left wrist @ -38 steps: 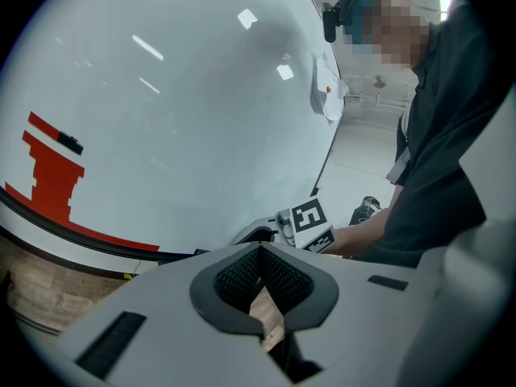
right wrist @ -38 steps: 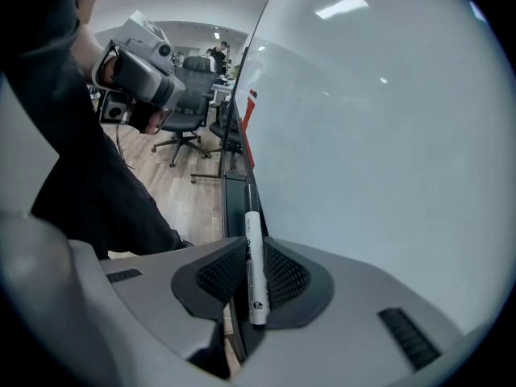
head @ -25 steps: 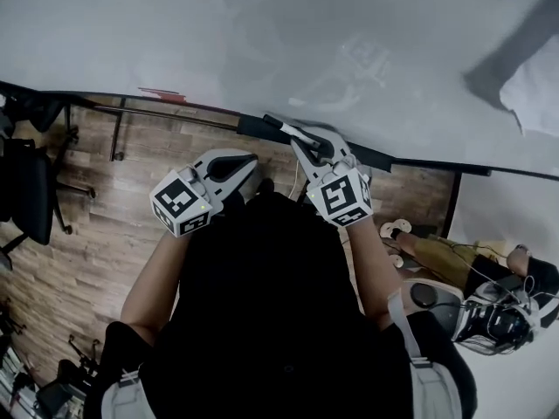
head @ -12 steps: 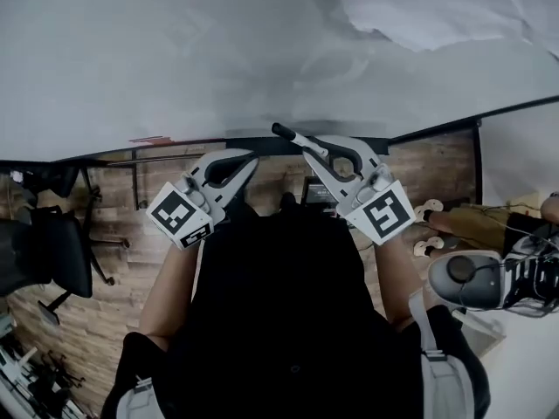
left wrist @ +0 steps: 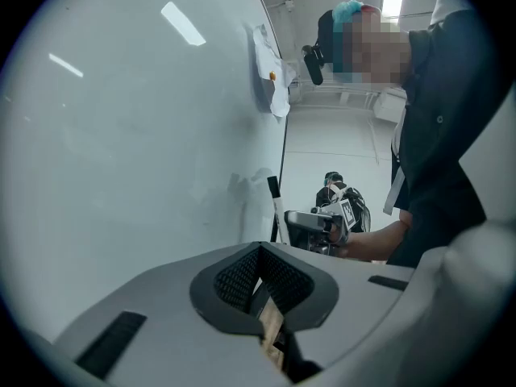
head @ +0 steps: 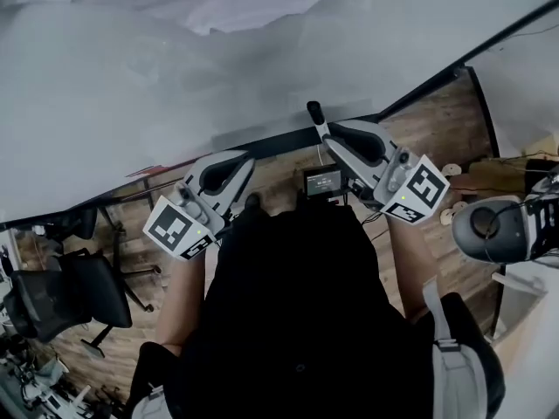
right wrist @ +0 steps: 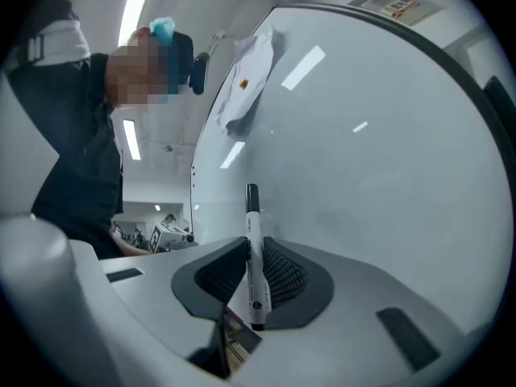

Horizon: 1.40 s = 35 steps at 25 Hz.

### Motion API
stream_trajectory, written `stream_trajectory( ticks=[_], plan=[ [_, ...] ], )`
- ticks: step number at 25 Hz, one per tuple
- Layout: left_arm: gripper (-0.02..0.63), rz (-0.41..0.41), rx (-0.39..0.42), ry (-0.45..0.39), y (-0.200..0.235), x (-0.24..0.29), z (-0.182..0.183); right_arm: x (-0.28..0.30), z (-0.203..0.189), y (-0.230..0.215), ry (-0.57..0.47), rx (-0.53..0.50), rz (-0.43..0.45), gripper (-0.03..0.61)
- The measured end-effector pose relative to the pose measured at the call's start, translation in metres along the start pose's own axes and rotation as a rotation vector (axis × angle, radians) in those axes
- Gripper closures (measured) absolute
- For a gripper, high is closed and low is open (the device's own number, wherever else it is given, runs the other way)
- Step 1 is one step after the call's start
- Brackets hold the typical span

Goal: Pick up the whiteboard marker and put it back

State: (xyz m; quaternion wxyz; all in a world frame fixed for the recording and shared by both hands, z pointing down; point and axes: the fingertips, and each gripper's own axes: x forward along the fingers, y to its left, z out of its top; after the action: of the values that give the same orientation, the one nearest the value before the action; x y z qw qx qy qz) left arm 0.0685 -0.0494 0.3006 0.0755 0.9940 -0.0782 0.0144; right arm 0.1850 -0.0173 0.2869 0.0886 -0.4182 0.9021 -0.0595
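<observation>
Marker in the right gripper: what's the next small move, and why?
Probably lower the right gripper toward the dark ledge along the bottom of the whiteboard and release there: its jaws are clamped on the marker, held above that ledge, not yet put back.

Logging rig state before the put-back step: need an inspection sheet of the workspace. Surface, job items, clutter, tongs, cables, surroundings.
surface: whiteboard, upright, looks unmarked near the tongs.
job's things: whiteboard marker, black cap on, capped end toward the board; contact cannot be told.
clutter: paper sheet stuck on the board, higher up.
grippers: right tongs shut on the whiteboard marker; left tongs shut, empty.
cables: nothing seen.
surroundings: wood floor; black office chair at the person's left.
</observation>
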Motion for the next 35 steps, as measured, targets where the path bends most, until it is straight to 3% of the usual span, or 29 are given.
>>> stream_trajectory(
  ticks=[5, 11, 35],
  plan=[
    [0.603, -0.022, 0.002, 0.011, 0.007, 0.009, -0.003, -0.016, 0.009, -0.012, -0.138, 0.129, 0.041, 0.506],
    [0.603, -0.034, -0.011, 0.018, 0.008, 0.016, -0.008, -0.03, -0.005, -0.023, -0.175, 0.212, 0.04, 0.506],
    [0.603, 0.011, -0.032, 0.038, 0.01, 0.002, -0.024, -0.004, -0.011, -0.019, -0.133, 0.242, 0.152, 0.506]
  ],
)
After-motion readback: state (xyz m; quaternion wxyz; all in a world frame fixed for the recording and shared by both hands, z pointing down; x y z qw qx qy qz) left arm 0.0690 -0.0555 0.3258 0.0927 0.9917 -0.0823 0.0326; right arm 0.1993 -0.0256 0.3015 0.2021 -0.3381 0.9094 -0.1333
